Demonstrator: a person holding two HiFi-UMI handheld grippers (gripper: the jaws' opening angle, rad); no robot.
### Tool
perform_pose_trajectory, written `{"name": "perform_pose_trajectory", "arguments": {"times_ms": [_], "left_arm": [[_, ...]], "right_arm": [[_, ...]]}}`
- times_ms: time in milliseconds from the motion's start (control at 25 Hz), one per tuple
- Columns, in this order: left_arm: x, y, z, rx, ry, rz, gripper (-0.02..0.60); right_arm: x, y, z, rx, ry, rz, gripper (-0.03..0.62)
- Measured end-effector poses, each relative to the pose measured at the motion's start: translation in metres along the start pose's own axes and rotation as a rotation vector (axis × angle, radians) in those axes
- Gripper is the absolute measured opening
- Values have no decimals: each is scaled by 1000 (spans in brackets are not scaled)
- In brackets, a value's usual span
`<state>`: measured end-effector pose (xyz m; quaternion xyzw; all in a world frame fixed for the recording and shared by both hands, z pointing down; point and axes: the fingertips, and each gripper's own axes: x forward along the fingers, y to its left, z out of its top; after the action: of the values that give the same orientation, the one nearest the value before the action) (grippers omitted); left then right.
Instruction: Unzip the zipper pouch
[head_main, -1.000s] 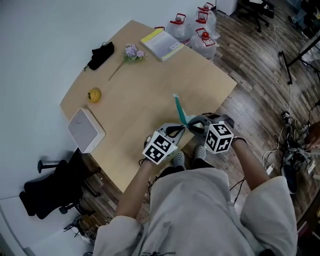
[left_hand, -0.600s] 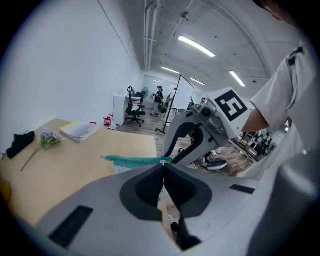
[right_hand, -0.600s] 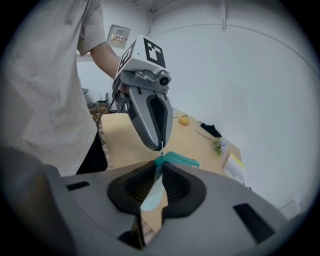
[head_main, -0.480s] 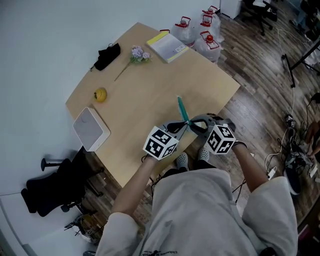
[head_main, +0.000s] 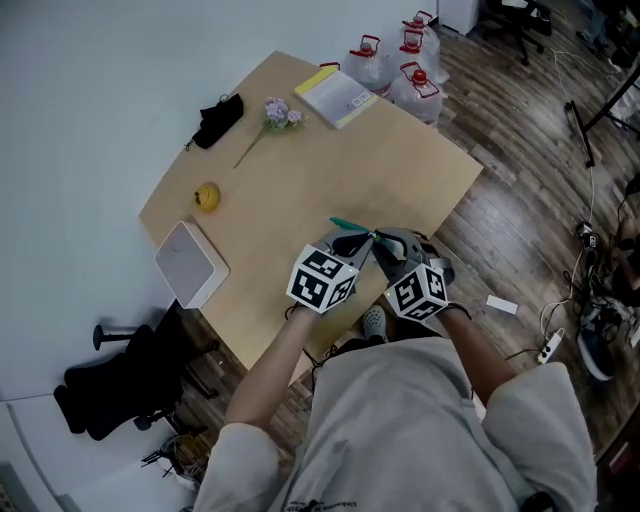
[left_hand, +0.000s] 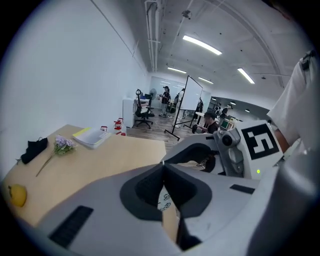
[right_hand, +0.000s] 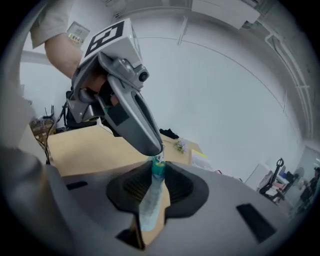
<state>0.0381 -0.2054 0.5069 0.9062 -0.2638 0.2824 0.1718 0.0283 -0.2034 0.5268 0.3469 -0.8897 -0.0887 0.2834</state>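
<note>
My left jaws (left_hand: 163, 164) are closed tight, and the right gripper view shows their tip pinching the top end of the zipper pouch (right_hand: 151, 200). My right jaws (right_hand: 159, 167) have just been opening. The teal pouch stands edge-on between them, its upper end level with their tips, and the pads seem to sit just off its sides rather than clamp it. The rest of the pouch hangs down through the gap toward my hand. From the head view both grippers meet nose to nose above the near edge of the wooden surface (head_main: 300, 170), with the pouch raised off it. Farther out on the surface lie a white box (head_main: 192, 263), a small yellow fruit (head_main: 207, 196), a flower sprig (head_main: 280, 117), a black bundle (head_main: 217, 118) and a book (head_main: 336, 95). Water jugs (head_main: 400, 60) stand on the floor beyond the far corner.
</note>
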Motion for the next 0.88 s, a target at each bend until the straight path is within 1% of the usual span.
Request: {"name": "perform_pose_trajectory", "arguments": {"times_ms": [40,160,280,400,600,800,880], "left_arm": [[0,1,-1,-1,6,-1,23],[-1,1,-8,6,26,-6,23],[0,-1,-10,-4,23,-18,23],[2,-4,-8,-6,20,-33,23],[2,-3,-11,-49,-3,-41,23],[4,-4,-12,-53,-8,-43,23],[5,-4,-12,-43,-11,-35,23]], "right_arm": [[0,1,0,12,-2,16,83],[-3,6,-3,-5,23,69,74],[-8,6,-6,-2,44,102,67],[-11,5,-8,-34,50,113,66],[-17,4,-10,-83,52,124,63],[-22,3,-13,-116,52,128,63],[-24,2,-13,-120,52,126,63]]}}
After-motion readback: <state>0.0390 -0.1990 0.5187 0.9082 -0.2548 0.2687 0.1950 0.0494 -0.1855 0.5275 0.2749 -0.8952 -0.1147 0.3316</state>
